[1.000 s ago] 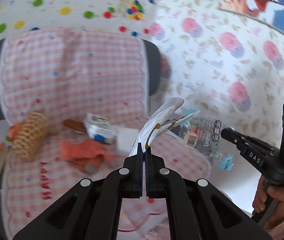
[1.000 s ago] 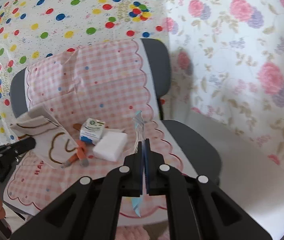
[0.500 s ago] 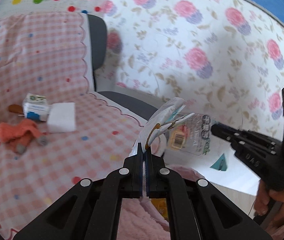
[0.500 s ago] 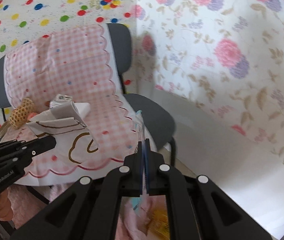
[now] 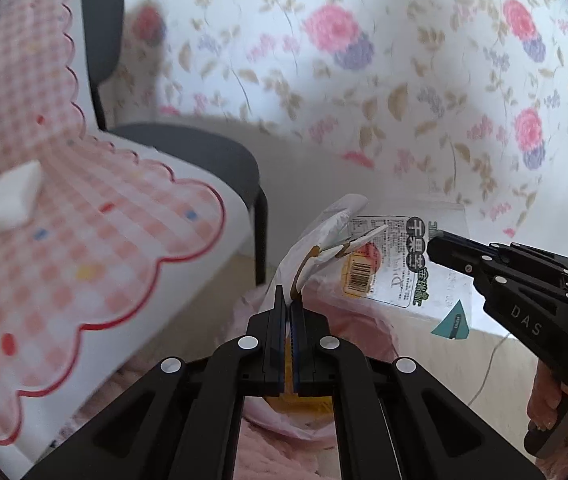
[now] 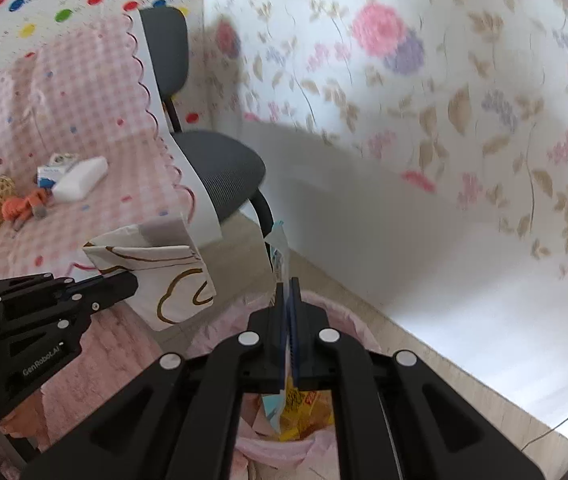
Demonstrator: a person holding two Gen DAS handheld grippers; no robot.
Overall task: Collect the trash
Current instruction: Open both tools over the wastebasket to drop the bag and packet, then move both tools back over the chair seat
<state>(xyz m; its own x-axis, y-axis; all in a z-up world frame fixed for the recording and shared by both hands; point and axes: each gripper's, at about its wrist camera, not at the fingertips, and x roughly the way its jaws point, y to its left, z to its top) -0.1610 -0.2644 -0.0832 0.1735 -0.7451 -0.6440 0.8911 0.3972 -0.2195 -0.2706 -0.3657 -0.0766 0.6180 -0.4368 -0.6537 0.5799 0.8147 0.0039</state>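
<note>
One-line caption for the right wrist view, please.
Right gripper pinches a clear wrapper above the pink-lined bin.

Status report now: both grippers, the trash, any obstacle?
Left gripper shut on white paper bag. Right gripper shut on clear plastic wrapper. Both above pink-lined bin. Nothing in the way.

Left gripper (image 5: 288,300) & right gripper (image 6: 288,292): matt black plastic w/ shiny silver screw heads. White paper bag (image 5: 324,236), matt, brown line print, was pinched in the left one. Clear plastic wrapper (image 5: 408,264), center-right of left view, was glossy film w/ printed label. Chair seat (image 6: 219,168), mid-frame in right view, looked like dark gray woven mesh; its cloth cover (image 5: 83,240) was soft pink gingham w/ red trim. Bin liner (image 6: 348,320) at bottom: thin pink plastic, slightly sheeny. White block (image 6: 79,180) at left looked matt, foam-like.
</note>
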